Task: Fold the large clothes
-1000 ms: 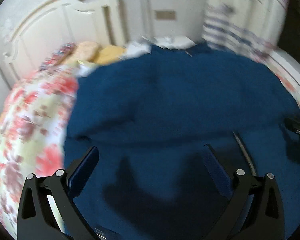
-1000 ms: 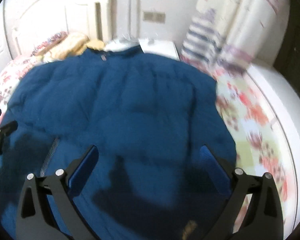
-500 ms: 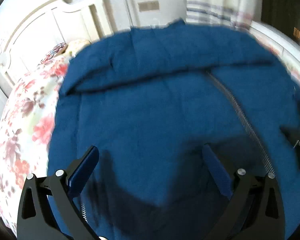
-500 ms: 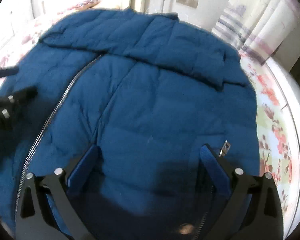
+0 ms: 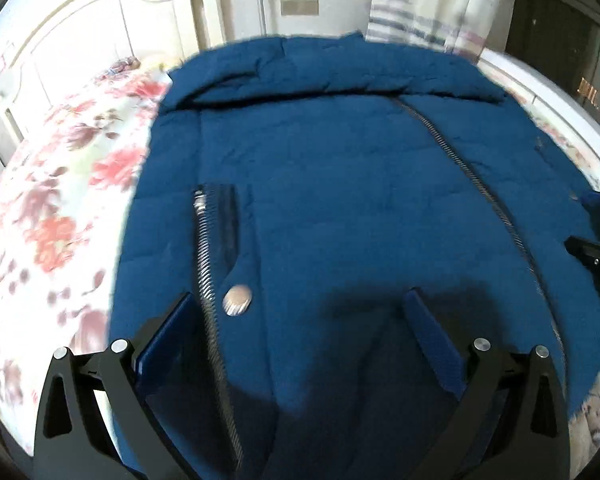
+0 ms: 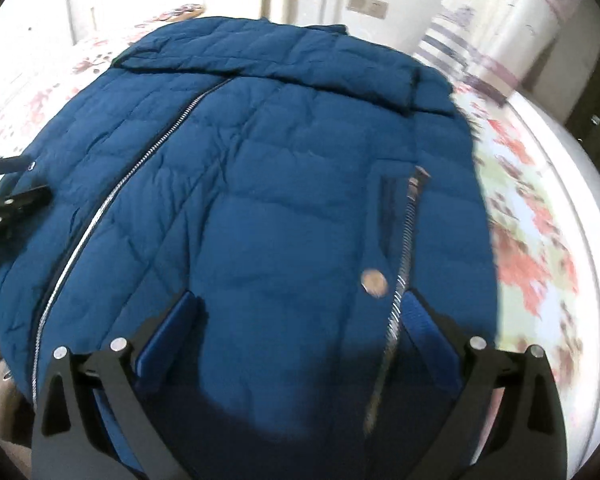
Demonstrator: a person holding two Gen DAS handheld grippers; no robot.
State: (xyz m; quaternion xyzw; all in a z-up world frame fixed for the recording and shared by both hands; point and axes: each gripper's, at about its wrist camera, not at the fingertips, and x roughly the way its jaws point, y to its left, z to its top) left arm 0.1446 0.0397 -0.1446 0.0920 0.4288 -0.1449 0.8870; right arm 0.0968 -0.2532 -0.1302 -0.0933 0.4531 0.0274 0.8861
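Nothing is looking folded yet: the big navy-blue quilted puffer jacket [image 5: 340, 168] is lying spread front-up across the floral-print bedsheet [image 5: 52, 208], collar toward the white headboard [image 5: 100, 32], so I am judging every fold as remaining. Its padded panels are puffing softly, and the long silver front zipper [image 6: 140, 168] is running closed down the middle. I am hovering my left gripper [image 5: 300, 332] and my right gripper [image 6: 300, 328] over the hem, both with jaws spread apart, gripping nothing. Smaller details: a zipped side pocket [image 5: 204, 248] and a round metal snap button [image 6: 374, 283].
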